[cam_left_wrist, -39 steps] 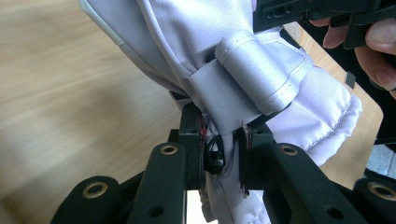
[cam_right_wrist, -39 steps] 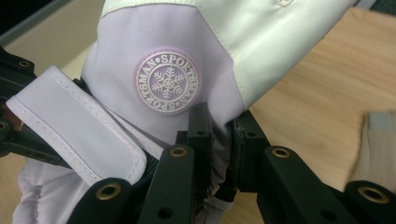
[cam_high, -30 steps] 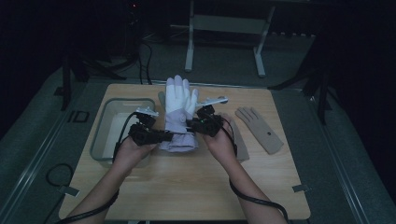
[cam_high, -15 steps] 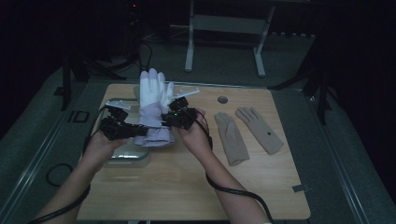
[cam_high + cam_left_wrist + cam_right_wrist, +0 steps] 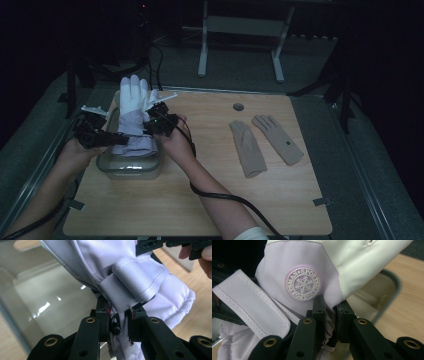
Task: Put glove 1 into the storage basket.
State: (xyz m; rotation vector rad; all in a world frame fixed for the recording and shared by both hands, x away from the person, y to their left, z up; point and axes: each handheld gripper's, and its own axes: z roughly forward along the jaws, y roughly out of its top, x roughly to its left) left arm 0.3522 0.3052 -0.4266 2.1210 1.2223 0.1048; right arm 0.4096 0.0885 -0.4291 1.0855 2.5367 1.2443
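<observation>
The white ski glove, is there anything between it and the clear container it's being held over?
Nothing visible. The white ski glove hangs between the left gripper and right gripper, both pinching its cuff, directly above the clear container, whose open interior looks empty.

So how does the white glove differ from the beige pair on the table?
The white glove is padded and bulky, with a strap and snowflake badge; the beige gloves are thin and plain. The white one is held over the clear container by the left gripper and right gripper; the beige ones lie flat, untouched.
</observation>
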